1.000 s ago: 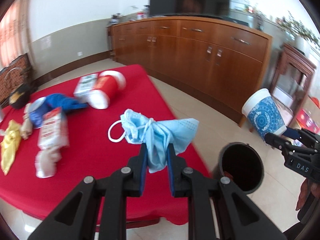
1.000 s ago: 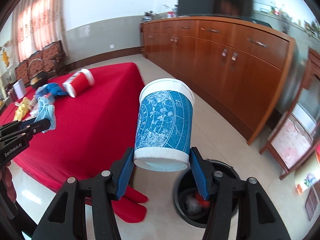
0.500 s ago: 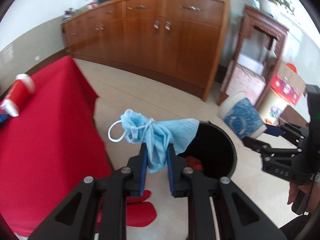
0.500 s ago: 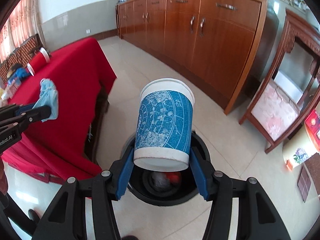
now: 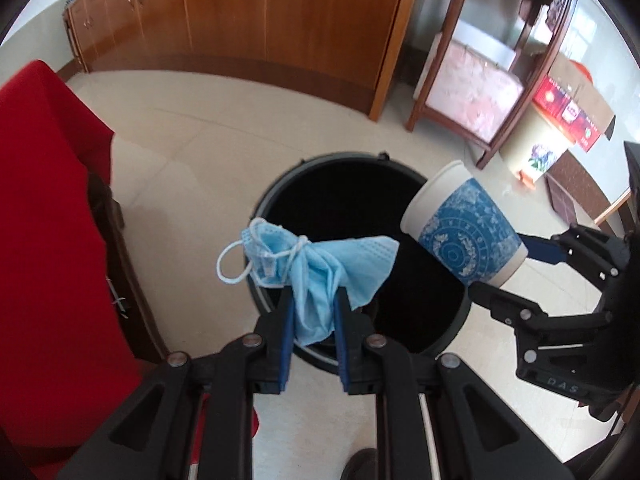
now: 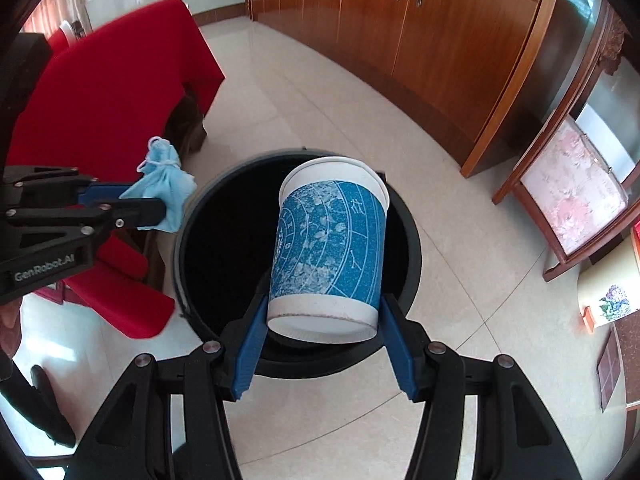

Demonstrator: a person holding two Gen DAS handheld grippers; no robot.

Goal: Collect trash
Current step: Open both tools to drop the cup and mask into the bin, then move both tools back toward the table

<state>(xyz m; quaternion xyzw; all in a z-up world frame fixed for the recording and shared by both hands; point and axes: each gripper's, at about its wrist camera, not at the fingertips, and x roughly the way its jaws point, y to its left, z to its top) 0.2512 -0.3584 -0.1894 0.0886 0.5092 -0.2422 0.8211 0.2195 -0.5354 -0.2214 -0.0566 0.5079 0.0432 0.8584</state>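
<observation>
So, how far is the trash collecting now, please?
Done: both pieces are lifted and carried to the black trash bin. In hand: the left tool grips a blue face mask and the right tool grips a blue patterned paper cup, both over the bin's mouth. Left: release them. The tabletop cannot be seen here.

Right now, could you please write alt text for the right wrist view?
The right gripper holds a blue patterned paper cup above an open black trash bin. At left, the left gripper holds a crumpled blue face mask near the bin's rim.
</observation>
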